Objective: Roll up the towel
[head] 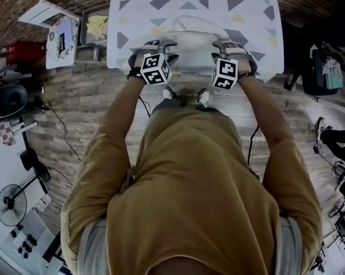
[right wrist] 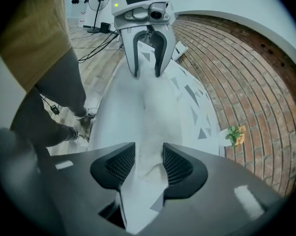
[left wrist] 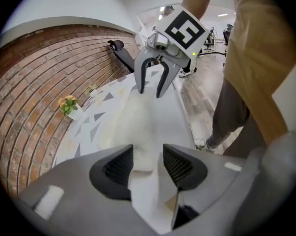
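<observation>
Right, towel [head: 188,26] is on the near part of the table [head: 258,16], which has a white cloth with grey and yellow triangles. It's bunched into a low, partly rolled ridge lying across in front of the person, one end at each tool.

Left gripper [left wrist: 148,163]: jaws narrowly spread, towel end between them. The fluffy edge touches one pad, and there's a visible gap at the other.

Right gripper [right wrist: 148,163]: jaws also narrowly spread around the opposite end. The towel nearly fills that gap. It looks like a loose fit rather than a pinch, but the view is too tight to be sure.

Both tools point steeply down at the table edge. A small potted flower [right wrist: 234,134] sits on the far side, by the brick wall [left wrist: 35,82].
</observation>
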Demonstrator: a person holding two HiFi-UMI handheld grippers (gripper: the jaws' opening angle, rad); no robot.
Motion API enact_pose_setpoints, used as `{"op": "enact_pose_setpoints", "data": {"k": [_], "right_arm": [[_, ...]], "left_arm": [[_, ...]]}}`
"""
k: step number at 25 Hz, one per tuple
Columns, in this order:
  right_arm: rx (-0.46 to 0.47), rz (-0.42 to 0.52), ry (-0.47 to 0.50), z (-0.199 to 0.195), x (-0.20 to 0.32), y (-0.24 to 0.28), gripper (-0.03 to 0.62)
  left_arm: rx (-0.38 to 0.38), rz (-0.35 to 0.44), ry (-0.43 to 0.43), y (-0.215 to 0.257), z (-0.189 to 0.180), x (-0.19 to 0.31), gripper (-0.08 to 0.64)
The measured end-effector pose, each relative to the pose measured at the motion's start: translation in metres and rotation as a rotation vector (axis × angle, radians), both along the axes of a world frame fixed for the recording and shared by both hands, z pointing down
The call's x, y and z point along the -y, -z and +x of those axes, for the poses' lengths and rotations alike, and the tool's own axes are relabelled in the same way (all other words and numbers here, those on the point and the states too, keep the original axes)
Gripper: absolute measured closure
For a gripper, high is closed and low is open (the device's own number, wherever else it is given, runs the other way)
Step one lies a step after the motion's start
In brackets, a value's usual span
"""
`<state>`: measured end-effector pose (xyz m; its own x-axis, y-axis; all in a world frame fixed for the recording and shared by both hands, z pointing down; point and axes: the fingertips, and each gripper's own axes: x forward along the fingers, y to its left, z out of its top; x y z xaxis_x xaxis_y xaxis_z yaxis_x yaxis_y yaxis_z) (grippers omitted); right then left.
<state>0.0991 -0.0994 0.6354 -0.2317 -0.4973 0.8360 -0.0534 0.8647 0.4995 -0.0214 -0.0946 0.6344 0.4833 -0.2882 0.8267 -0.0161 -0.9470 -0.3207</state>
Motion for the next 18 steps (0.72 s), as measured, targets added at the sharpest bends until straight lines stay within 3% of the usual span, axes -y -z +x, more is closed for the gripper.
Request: {"op": "enact_pose_setpoints", "data": {"k": [13, 18], "right_arm": [[-0.013, -0.008, -0.110, 0.012, 0.011, 0.004, 0.436], [-0.009, -0.036, -0.150, 0.011, 0.008, 0.000, 0.460]], "left_arm": [[0.015, 0.025, -0.063, -0.004, 0.003, 0.016, 0.357], [0.020, 0.033, -0.039, -0.007, 0.004, 0.022, 0.376]]}}
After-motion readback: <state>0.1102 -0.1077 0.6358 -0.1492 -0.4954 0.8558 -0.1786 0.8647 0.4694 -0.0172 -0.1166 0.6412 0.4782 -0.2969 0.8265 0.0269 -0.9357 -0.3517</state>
